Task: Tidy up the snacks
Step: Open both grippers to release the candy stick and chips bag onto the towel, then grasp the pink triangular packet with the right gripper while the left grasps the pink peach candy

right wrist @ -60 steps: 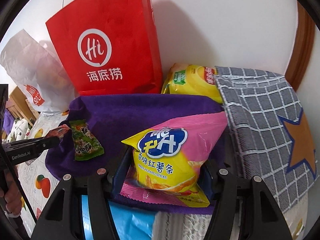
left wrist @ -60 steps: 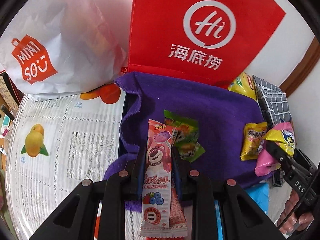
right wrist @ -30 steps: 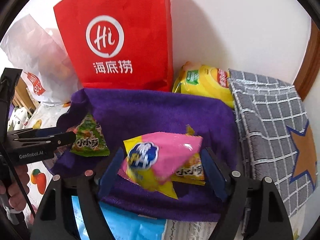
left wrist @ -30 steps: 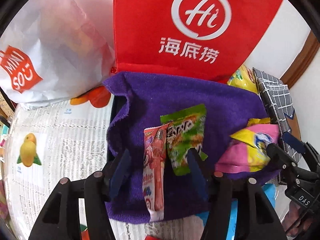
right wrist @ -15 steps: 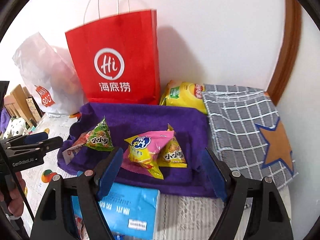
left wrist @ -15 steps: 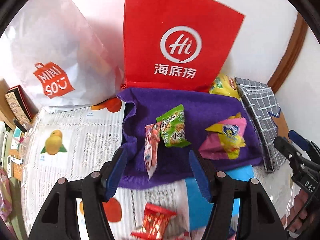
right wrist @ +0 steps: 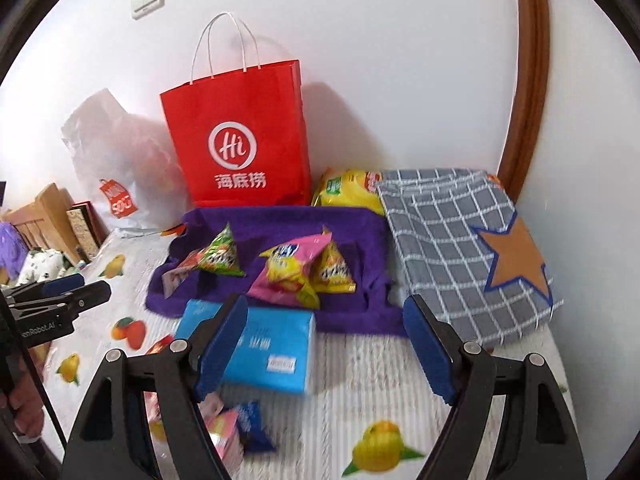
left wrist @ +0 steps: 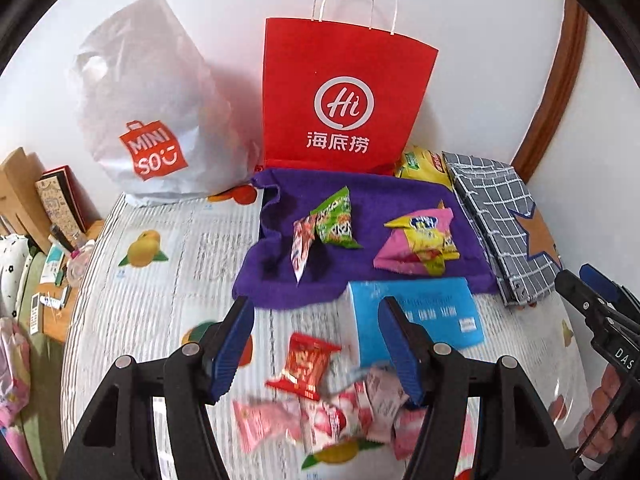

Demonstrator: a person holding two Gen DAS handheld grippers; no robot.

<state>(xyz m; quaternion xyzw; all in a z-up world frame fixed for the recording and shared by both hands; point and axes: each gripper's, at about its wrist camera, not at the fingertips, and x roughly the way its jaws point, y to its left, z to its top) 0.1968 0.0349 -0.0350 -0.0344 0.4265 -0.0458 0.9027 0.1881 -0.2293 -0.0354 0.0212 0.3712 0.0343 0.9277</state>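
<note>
- Both grippers have pulled back from the purple towel (left wrist: 360,280); left gripper (left wrist: 316,344) and right gripper (right wrist: 324,348) fingers spread, released.
- Pink snack bag (right wrist: 288,268) and green packet (left wrist: 334,220) lie on the towel.

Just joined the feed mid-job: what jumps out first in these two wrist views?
The bright red paper bag standing against the wall grabs the eye, with a white plastic bag on its left. In front of it lies a purple cloth bearing a green snack packet and a pink-and-yellow chip bag. Nearer, a blue pack and loose red and pink snacks lie before the open left tool.
</note>
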